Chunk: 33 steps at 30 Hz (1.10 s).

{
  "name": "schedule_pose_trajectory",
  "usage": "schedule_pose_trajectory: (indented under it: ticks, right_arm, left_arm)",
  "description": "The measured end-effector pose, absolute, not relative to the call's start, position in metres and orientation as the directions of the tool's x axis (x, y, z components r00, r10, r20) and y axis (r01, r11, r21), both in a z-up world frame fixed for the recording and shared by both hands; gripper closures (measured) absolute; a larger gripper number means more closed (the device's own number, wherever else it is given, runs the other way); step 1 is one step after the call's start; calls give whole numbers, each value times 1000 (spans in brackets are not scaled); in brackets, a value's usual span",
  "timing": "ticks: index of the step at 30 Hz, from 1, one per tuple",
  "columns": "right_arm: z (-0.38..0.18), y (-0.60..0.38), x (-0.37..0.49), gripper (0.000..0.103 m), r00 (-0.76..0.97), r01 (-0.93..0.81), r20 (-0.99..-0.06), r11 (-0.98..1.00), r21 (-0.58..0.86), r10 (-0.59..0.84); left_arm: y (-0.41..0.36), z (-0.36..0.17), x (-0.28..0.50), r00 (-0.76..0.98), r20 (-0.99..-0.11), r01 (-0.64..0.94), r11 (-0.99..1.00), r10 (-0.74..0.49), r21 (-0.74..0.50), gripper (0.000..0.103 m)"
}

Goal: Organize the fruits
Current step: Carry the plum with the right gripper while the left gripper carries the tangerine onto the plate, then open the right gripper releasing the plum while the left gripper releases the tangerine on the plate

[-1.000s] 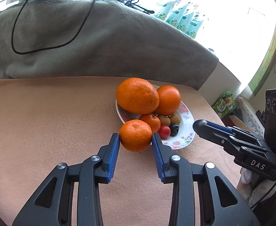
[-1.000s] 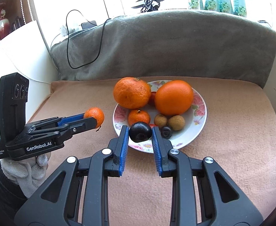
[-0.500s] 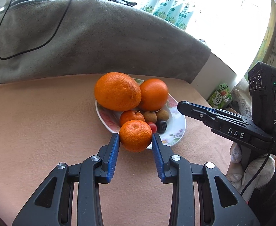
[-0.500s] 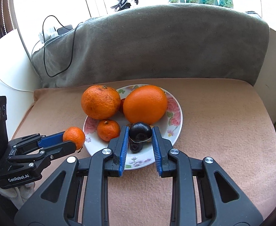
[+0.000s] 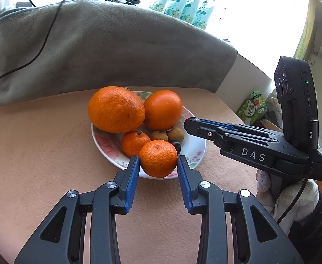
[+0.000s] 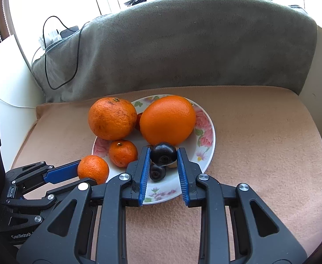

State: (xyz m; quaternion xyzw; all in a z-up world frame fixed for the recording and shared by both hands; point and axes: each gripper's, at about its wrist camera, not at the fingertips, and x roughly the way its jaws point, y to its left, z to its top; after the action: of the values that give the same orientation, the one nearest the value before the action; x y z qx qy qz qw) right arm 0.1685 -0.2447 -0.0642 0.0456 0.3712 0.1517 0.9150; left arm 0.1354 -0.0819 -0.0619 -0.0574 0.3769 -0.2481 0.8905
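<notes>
My left gripper is shut on a small mandarin and holds it over the near rim of a floral plate. It also shows in the right wrist view. My right gripper is shut on a dark plum above the same plate. On the plate lie two big oranges, a small mandarin, a second dark fruit and two brown longans.
The plate sits on a peach cloth over the table. A grey blanket with a black cable rises behind it. Green-white packs stand on the sill. A green box lies past the right edge.
Both grippers have moved in over the plate with their fruit. The mandarin has gone from beside the plate to above its near rim. The plum is further in, near the big orange.
</notes>
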Motion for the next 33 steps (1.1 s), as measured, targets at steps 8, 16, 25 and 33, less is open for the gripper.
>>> schedule_pose_trajectory:
  ticks: [8, 16, 25, 33]
  right_arm:
    - [-65, -245, 170, 77, 670, -240, -673, 949, 204, 314]
    - [-65, -245, 170, 77, 670, -244, -671, 948, 205, 318]
    - [-65, -245, 171, 77, 665, -246, -674, 946, 212, 324]
    - [-64, -244, 170, 77, 667, -240, -673, 948, 209, 318]
  left_arm:
    - [-89, -62, 136, 590, -649, 412, 871, -479, -268, 69]
    - [-91, -62, 137, 594, -649, 413, 872, -476, -262, 69]
    - [-94, -63, 138, 598, -651, 415, 875, -468, -248, 69]
    - [-97, -63, 140, 602, -652, 412, 879, -461, -241, 69]
